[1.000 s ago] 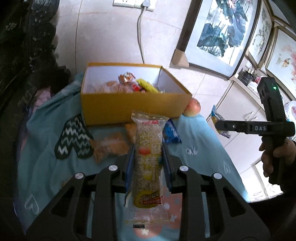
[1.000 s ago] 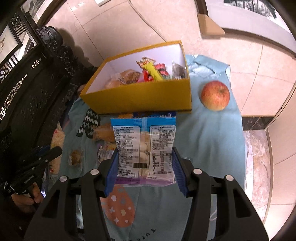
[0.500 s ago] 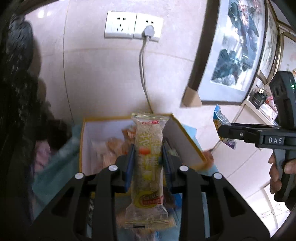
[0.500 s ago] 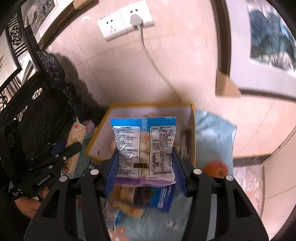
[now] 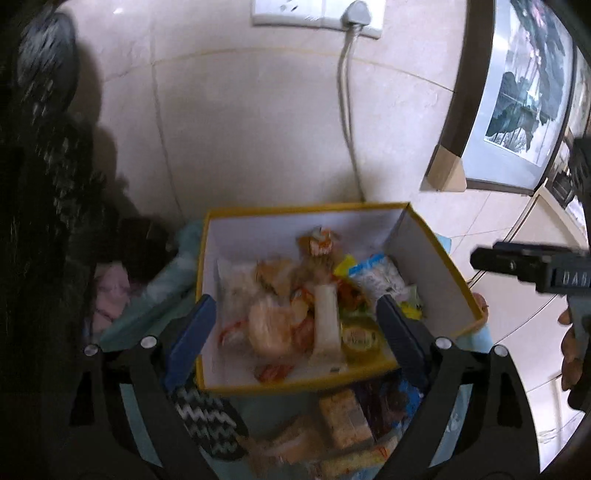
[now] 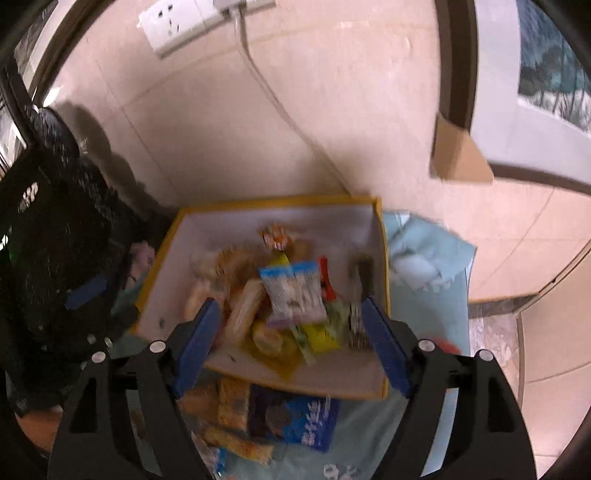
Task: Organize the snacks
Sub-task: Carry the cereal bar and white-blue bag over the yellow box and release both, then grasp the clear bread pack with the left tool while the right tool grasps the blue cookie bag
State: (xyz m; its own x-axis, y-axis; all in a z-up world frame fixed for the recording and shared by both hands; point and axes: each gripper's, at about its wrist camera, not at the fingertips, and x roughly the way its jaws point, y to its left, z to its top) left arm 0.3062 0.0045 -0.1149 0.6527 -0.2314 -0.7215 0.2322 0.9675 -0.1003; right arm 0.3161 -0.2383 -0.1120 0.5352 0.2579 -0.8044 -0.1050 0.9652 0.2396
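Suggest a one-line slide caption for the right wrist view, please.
Open right claw above the yellow box of snacks, a blue-and-white packet on the pile inside.

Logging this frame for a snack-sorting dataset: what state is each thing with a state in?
left gripper: open, empty, above the box
right gripper: open, empty, above the box
yellow box: lidless, holding many snacks
blue-and-white packet: inside the box, atop the pile
wall plug: plugged in

Black gripper frames, silver screws, blue-padded fingers — white lettering on one body.
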